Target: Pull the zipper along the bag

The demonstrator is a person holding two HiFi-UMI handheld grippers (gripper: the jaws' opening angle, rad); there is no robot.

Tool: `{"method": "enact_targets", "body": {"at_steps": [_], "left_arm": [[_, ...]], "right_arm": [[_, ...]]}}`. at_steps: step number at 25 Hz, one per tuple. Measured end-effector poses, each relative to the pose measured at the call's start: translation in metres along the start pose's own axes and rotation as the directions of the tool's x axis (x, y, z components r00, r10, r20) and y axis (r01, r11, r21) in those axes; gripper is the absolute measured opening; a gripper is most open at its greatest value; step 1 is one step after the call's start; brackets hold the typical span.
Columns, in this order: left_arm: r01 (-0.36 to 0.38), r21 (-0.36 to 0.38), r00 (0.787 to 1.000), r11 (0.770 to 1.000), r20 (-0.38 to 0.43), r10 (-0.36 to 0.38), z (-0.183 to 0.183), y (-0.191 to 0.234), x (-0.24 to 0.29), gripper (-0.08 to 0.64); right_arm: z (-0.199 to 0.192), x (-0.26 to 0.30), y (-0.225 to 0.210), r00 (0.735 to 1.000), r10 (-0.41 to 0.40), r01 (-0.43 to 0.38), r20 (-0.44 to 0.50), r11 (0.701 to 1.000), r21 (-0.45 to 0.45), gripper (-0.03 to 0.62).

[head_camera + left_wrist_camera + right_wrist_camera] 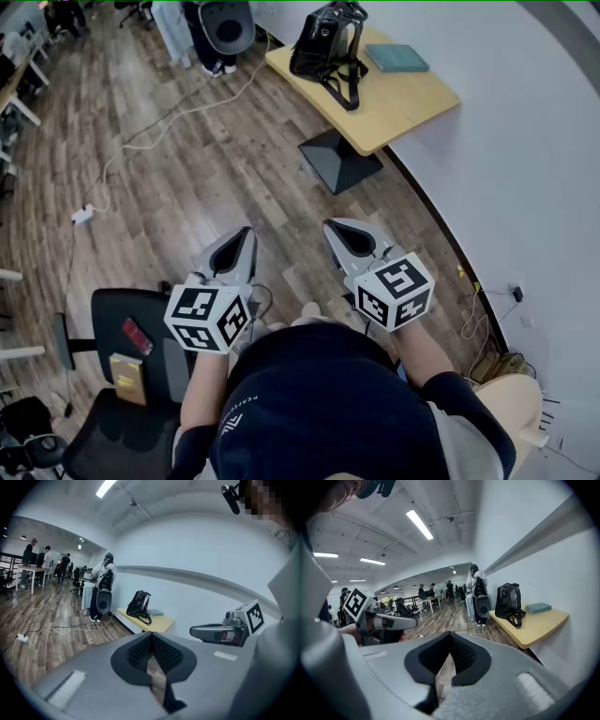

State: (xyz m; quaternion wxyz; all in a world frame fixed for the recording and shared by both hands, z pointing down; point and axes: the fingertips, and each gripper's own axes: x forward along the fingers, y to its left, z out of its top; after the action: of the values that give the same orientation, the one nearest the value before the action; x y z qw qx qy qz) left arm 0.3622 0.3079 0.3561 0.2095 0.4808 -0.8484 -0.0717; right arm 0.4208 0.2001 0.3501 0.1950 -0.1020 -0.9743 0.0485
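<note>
Across the wooden floor (187, 169), the yellow surface (412, 108) stands against the wall. The black bag (328, 42) sits upright at its far end by the left edge, with a teal book (397, 58) just beside it. The left gripper (246, 231) and right gripper (330, 225) hang side by side, well apart from the bag, the fingers of each pressed together on nothing. The zipper is too small to make out. The pull looks not yet begun, so the approach is the step in hand. Next, the 2 grippers must reach the bag, 1 spreading its fingers to pinch the zipper pull.
</note>
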Motion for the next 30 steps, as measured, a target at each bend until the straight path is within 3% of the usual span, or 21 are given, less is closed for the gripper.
{"method": "enact_targets", "body": {"at_steps": [11,19,25,30], "left_arm": [[-0.041,0.010,0.999,0.999,0.020,0.041,0.005,-0.020,0.037,0.014],[-0.022,0.015,0.999,1.000,-0.033,0.022,-0.008,-0.043,0.055,0.015],[0.017,0.023,0.999,1.000,-0.051,-0.016,-0.005,-0.041,0.071,0.015],[0.140,0.038,0.987,0.989,-0.082,-0.137,0.000,-0.051,0.113,0.015]], "right_arm": [[-0.003,-0.006,-0.040,0.998,0.067,-0.067,-0.004,0.998,0.002,0.002],[-0.007,-0.007,-0.059,0.996,0.092,-0.092,-0.001,0.996,0.018,0.002],[-0.009,-0.001,-0.068,0.998,0.062,-0.062,0.000,0.997,0.039,0.003],[-0.011,-0.002,-0.101,0.998,-0.057,0.058,-0.009,0.996,0.068,0.003]]}}
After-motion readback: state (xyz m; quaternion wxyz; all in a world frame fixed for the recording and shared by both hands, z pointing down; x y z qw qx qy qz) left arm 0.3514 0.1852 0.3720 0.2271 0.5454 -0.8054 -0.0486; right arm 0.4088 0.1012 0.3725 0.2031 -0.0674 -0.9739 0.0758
